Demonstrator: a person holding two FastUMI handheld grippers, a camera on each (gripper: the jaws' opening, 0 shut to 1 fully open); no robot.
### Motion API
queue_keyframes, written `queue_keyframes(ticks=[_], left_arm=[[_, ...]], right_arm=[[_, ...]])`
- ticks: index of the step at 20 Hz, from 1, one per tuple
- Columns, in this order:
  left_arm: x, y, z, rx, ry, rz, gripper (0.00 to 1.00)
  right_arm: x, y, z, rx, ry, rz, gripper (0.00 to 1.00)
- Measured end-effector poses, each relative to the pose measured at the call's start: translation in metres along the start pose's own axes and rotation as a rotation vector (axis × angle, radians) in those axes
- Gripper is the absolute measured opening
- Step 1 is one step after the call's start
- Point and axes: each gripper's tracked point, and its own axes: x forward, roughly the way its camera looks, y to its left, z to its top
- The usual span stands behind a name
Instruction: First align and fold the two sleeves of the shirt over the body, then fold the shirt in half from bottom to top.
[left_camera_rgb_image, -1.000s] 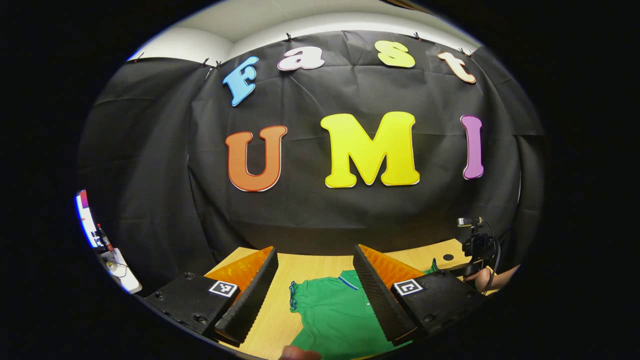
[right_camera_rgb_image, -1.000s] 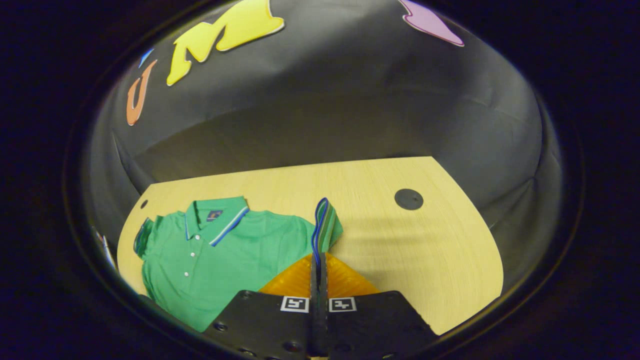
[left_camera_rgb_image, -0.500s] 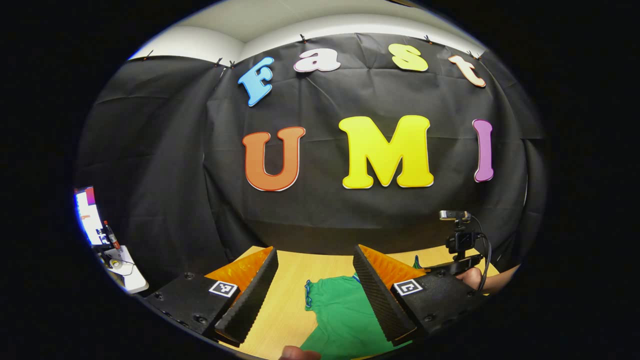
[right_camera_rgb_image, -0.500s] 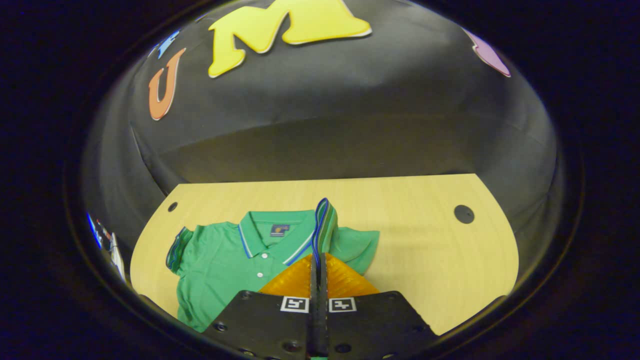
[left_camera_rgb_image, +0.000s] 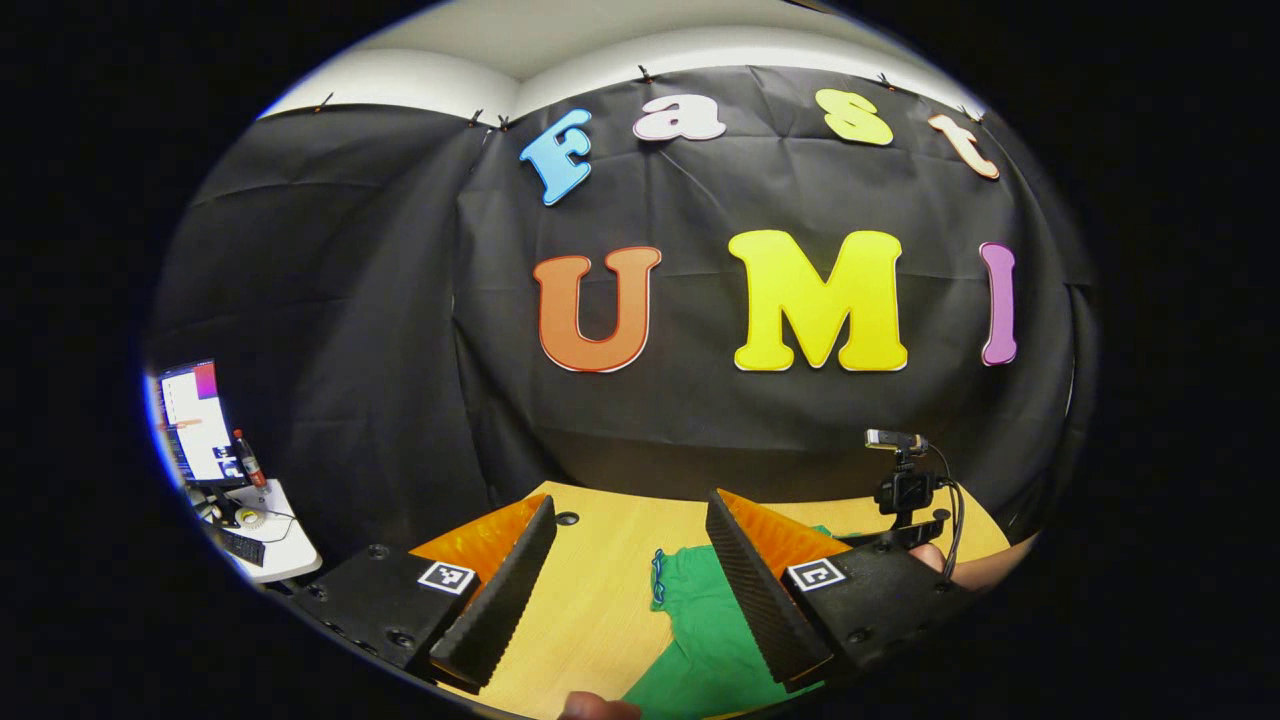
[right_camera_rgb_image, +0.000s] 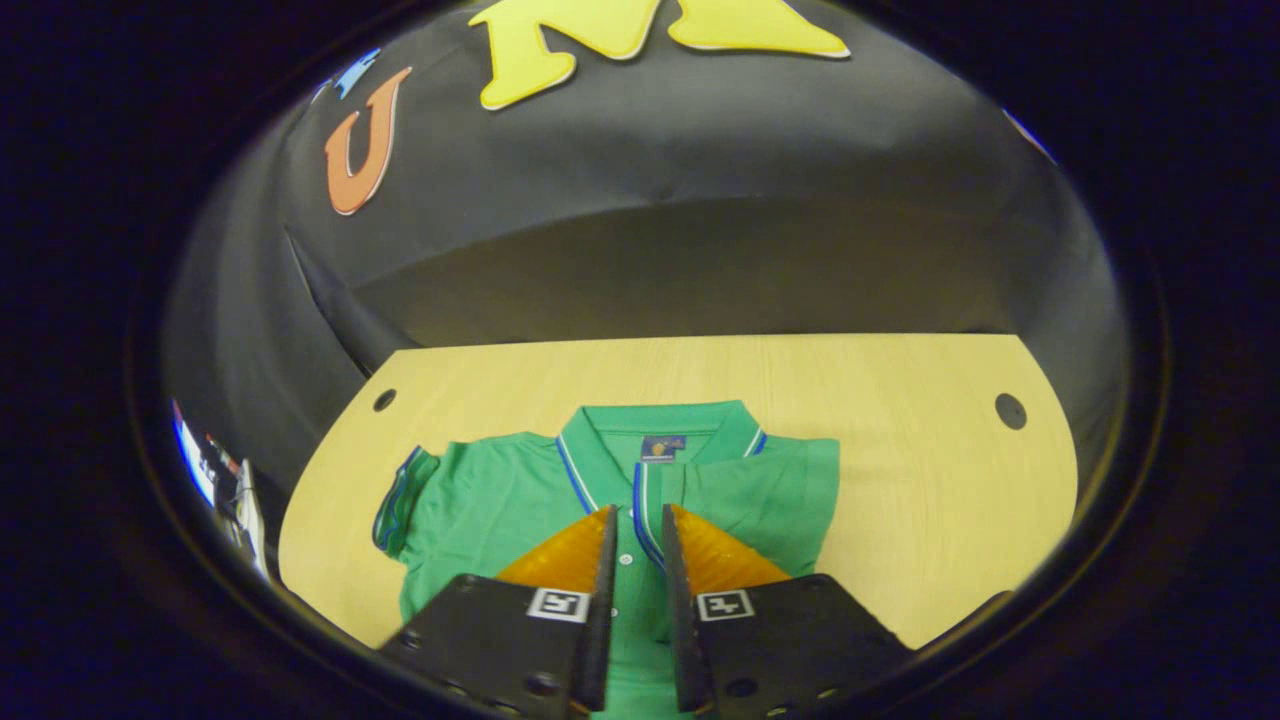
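Observation:
A green polo shirt lies face up on the wooden table, collar toward the wall. Its right sleeve is folded over the body, the blue-trimmed cuff resting near the button placket. My right gripper hovers just above that cuff, open by a narrow gap with nothing pinched. The left sleeve still spreads outward. In the left gripper view, my left gripper is wide open above the table beside the left sleeve's cuff and the shirt. The right gripper's body shows farther right.
The table has round cable holes. A hand holds the far gripper. A monitor and a small white side table stand off to the left. Bare wood lies right of the shirt.
My right gripper carried the pinched sleeve leftward over the shirt body, then opened and let it go. The left gripper stayed open while its view swung left along the table.

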Motion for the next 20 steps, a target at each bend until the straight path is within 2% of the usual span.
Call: queue_keyframes(ticks=[4,5,6,11,16,20], left_arm=[[0.002,-0.003,0.003,-0.007,-0.010,-0.016,0.97],[0.003,-0.006,0.002,-0.010,-0.008,-0.025,0.97],[0.003,-0.006,-0.001,-0.012,-0.006,-0.034,0.97],[0.021,-0.015,-0.013,-0.013,0.016,-0.111,0.97],[0.056,-0.023,-0.042,-0.028,0.074,-0.206,0.97],[0.089,-0.033,-0.073,-0.040,0.146,-0.273,0.98]], right_arm=[[-0.019,-0.002,0.009,0.008,-0.053,-0.006,0.94],[-0.026,-0.006,0.012,0.014,-0.068,-0.017,0.89],[-0.033,-0.008,0.016,0.022,-0.084,-0.025,0.95],[-0.089,-0.017,0.030,-0.014,-0.164,-0.075,0.96],[-0.172,-0.019,0.044,-0.099,-0.282,-0.130,0.96],[-0.238,-0.016,0.051,-0.117,-0.380,-0.167,0.96]])
